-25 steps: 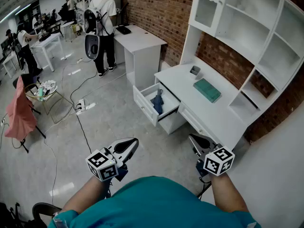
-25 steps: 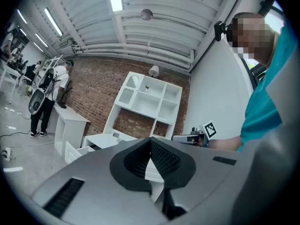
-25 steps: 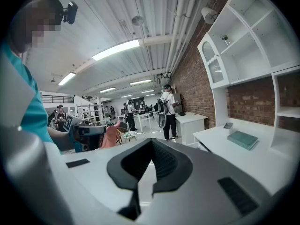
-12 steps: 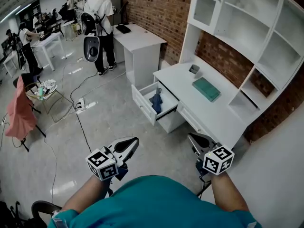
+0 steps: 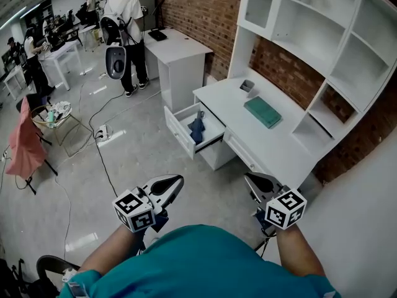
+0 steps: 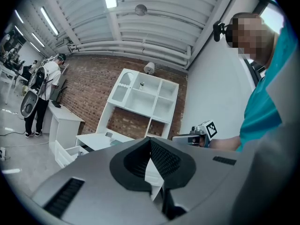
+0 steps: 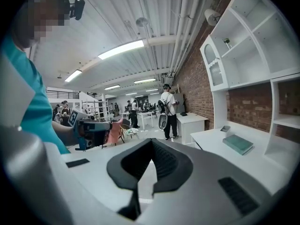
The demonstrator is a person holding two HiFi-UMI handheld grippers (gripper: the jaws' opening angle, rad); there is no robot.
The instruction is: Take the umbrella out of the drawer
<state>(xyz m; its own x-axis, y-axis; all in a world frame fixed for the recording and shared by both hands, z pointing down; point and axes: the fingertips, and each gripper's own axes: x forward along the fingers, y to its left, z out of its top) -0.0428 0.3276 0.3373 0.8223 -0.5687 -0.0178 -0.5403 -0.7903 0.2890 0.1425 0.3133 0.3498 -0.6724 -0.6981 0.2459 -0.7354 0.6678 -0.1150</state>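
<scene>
The folded dark blue umbrella (image 5: pixel 197 128) lies in the open white drawer (image 5: pixel 180 131) on the desk's left side, across the floor from me. My left gripper (image 5: pixel 178 181) is held low in the head view, far short of the drawer, with its jaws shut and nothing in them. My right gripper (image 5: pixel 249 180) is beside it at the same distance, also shut and empty. The left gripper view shows its closed pads (image 6: pixel 157 156) and the drawer (image 6: pixel 64 152) far off. In the right gripper view the pads (image 7: pixel 161 159) meet, and the umbrella is hidden.
On the white desk (image 5: pixel 279 154) lie a green book (image 5: pixel 262 112) and a small grey cup (image 5: pixel 247 85), under a white shelf unit (image 5: pixel 310 30). A person with a backpack (image 5: pixel 121 23) stands by a second desk (image 5: pixel 180 51). Cables and a power strip (image 5: pixel 102 132) cross the floor.
The desk and its open drawer have shifted left and up in the head view. Both grippers keep their spots at the bottom of the view, still shut.
</scene>
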